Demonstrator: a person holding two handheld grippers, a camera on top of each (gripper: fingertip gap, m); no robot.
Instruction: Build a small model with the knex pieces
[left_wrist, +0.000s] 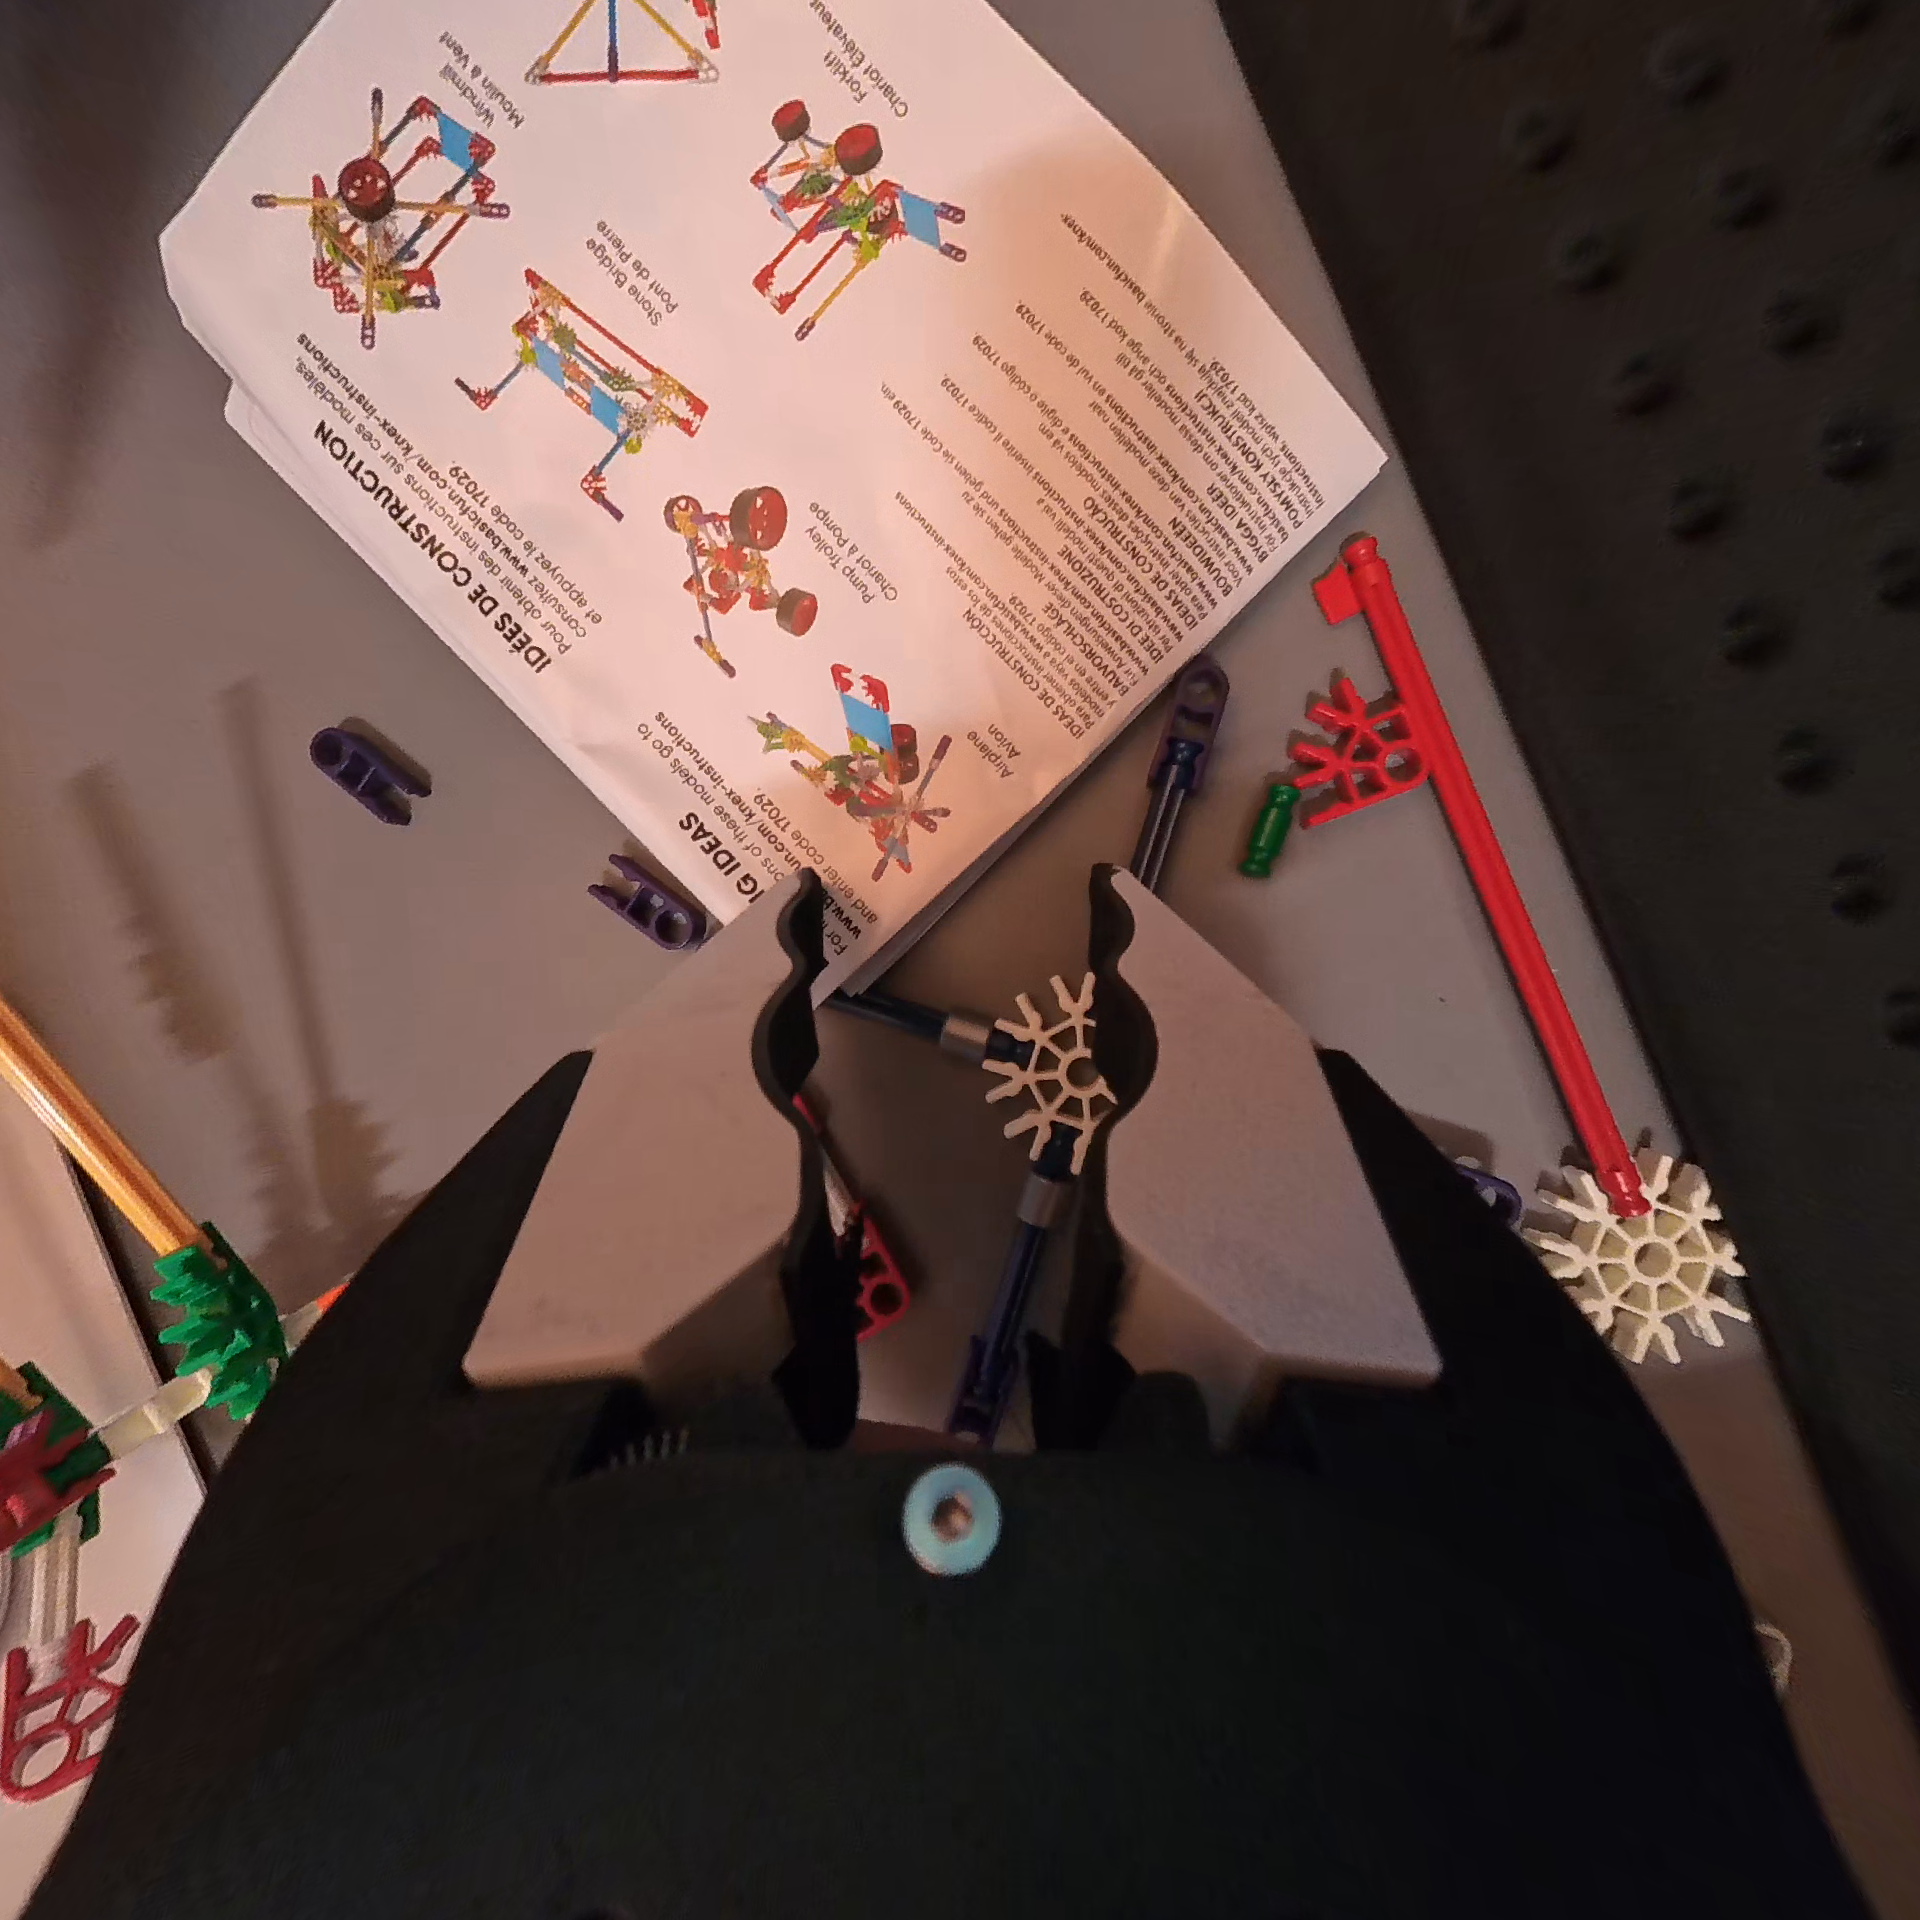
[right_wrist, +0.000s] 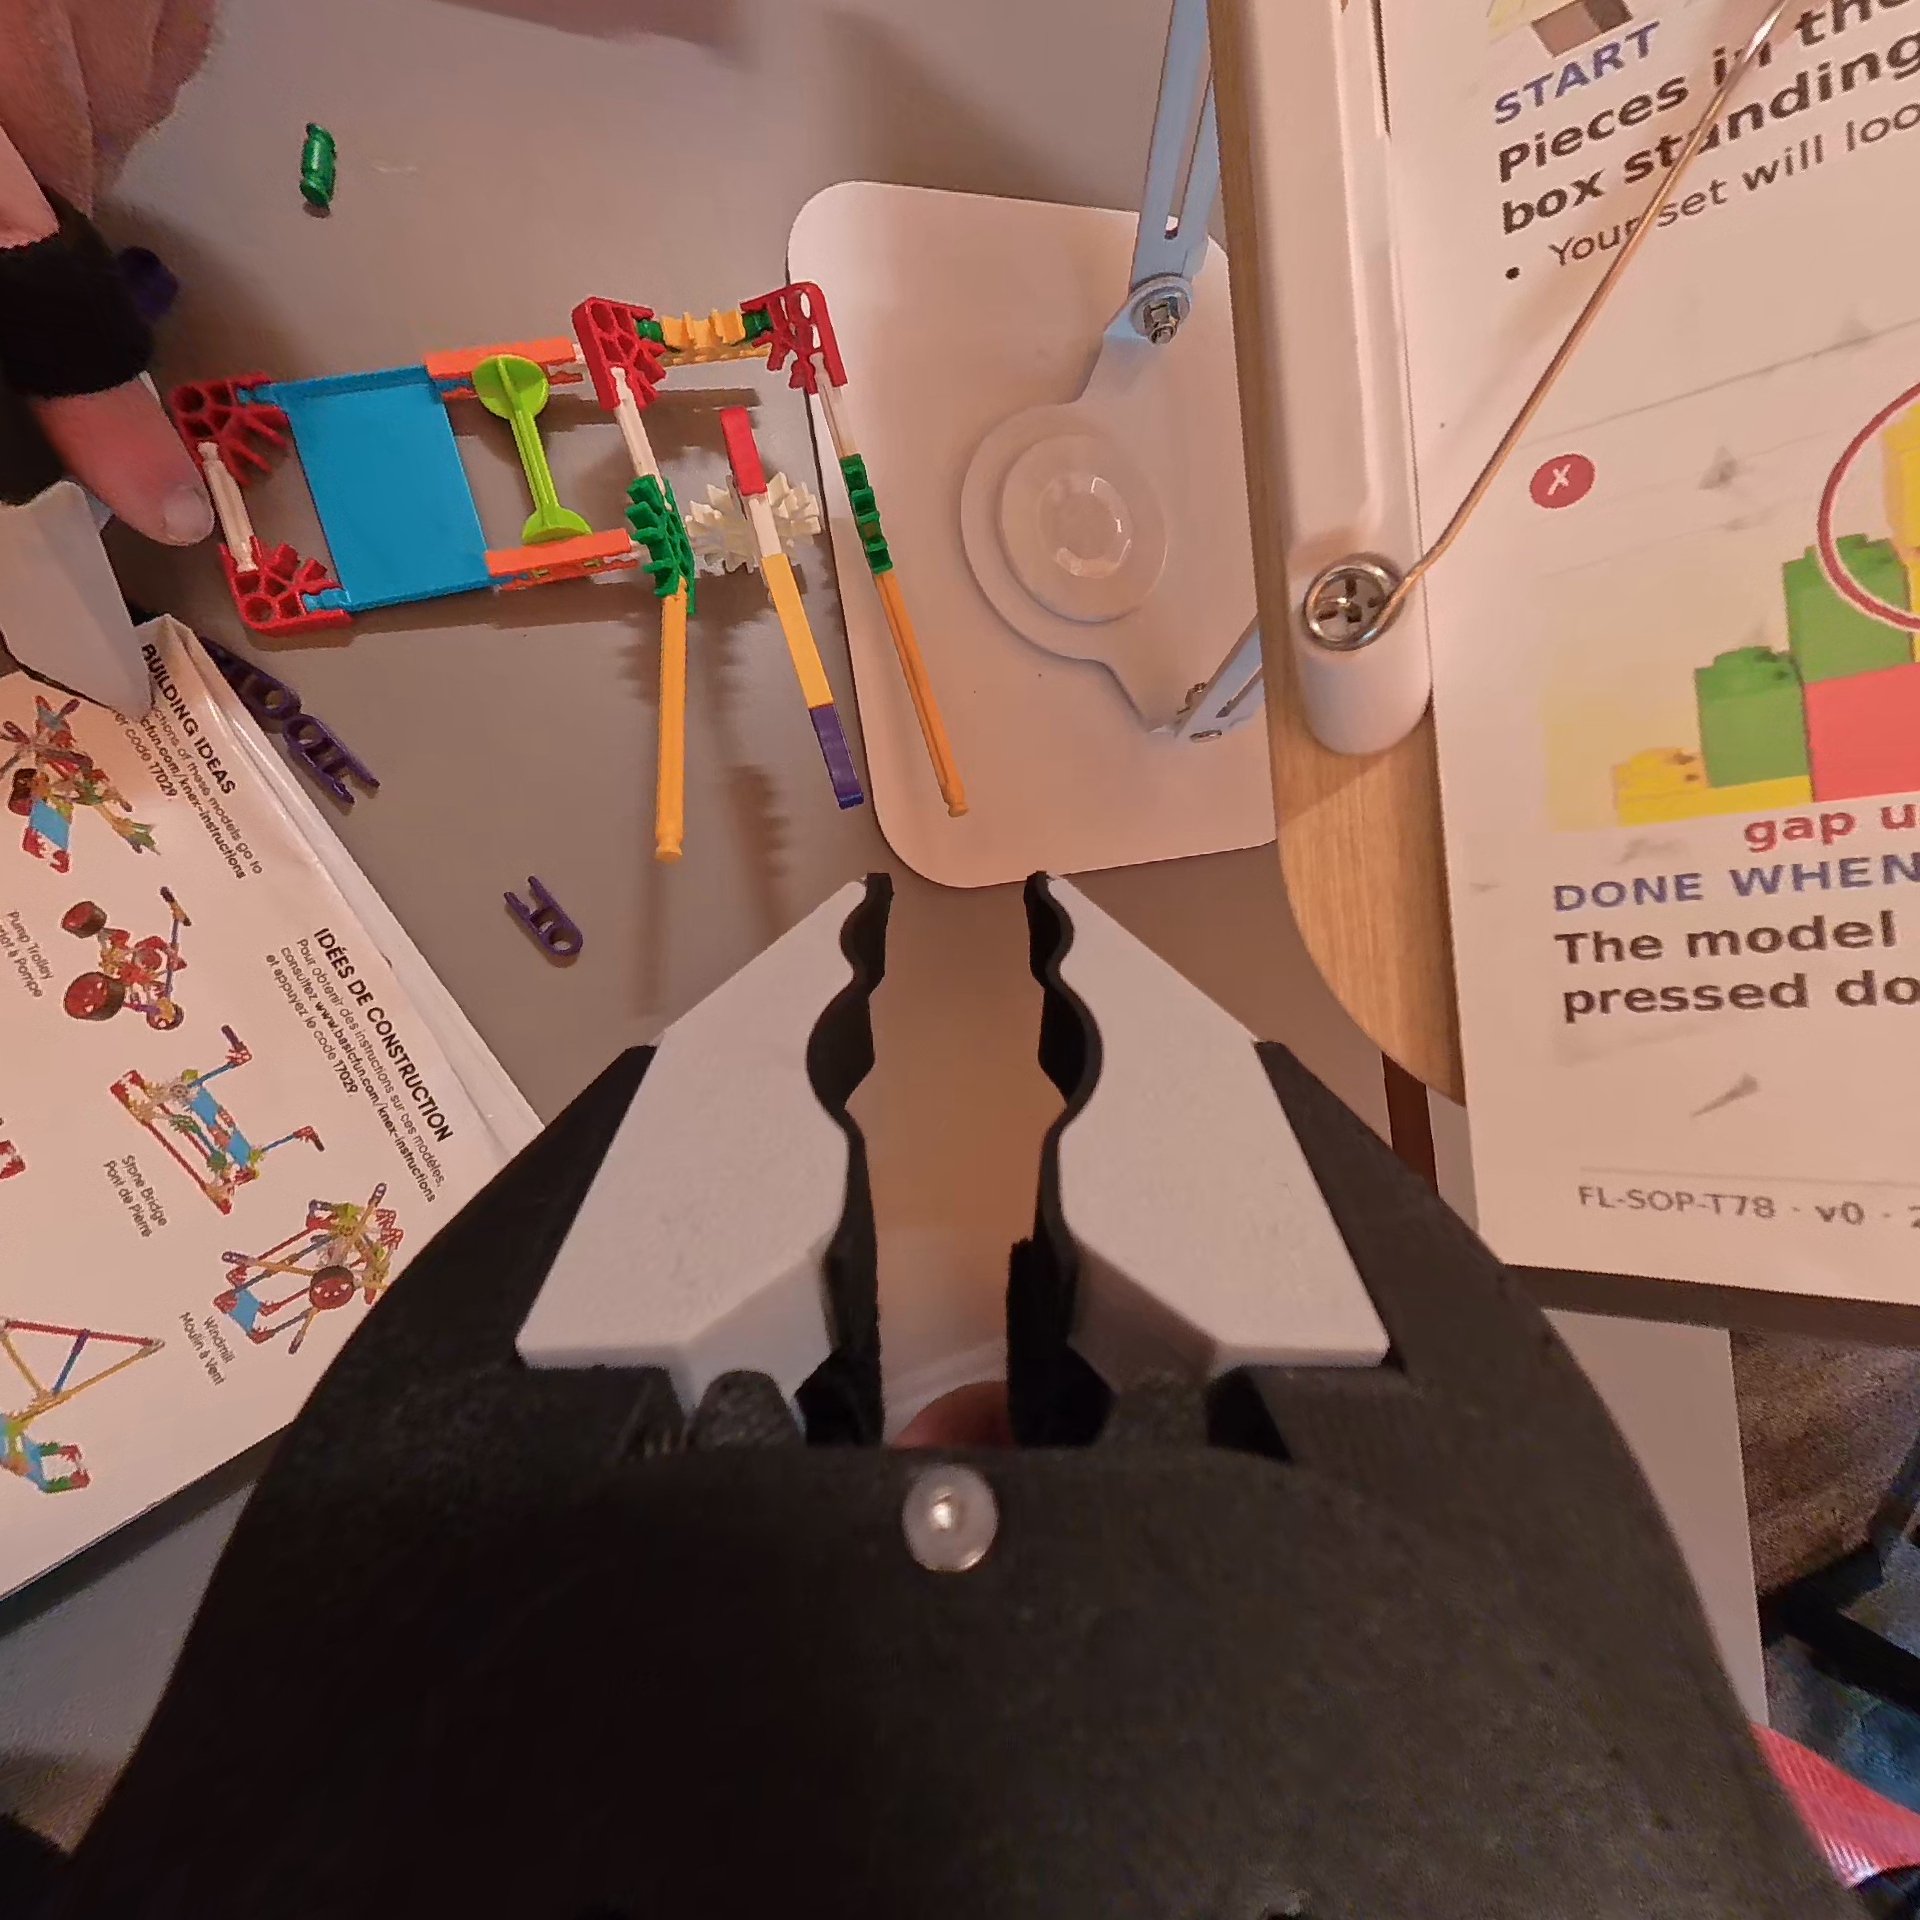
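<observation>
We see a big grey table with toy building pieces on it. A large printed sheet stands at the right side of the right wrist view. An open booklet with pictures of toy models lies flat on the table. Beside the sheet sits a white lamp base.

The left gripper hangs low over the near corner of the booklet. Its fingers are spread wide and grasp nothing. Between them, close to one finger, lies a white snowflake piece with dark blue rods stuck in it. We cannot tell if that finger touches it.

The right gripper hovers over bare table, just in front of the lamp base. Its fingers stand a little apart, and nothing is between them.

Past the right gripper lies a half-built model. It has a blue panel, red corner pieces, green and white pieces, and yellow rods that point toward us. One yellow rod lies on the lamp base. A person's hand is near the model's red corners.

Off to one side of the left gripper, a long red rod is plugged into a white round piece. A red fan-shaped piece sits against the rod. A tiny green rod lies just beside that. A small purple clip lies alone on the other side of the booklet.
</observation>
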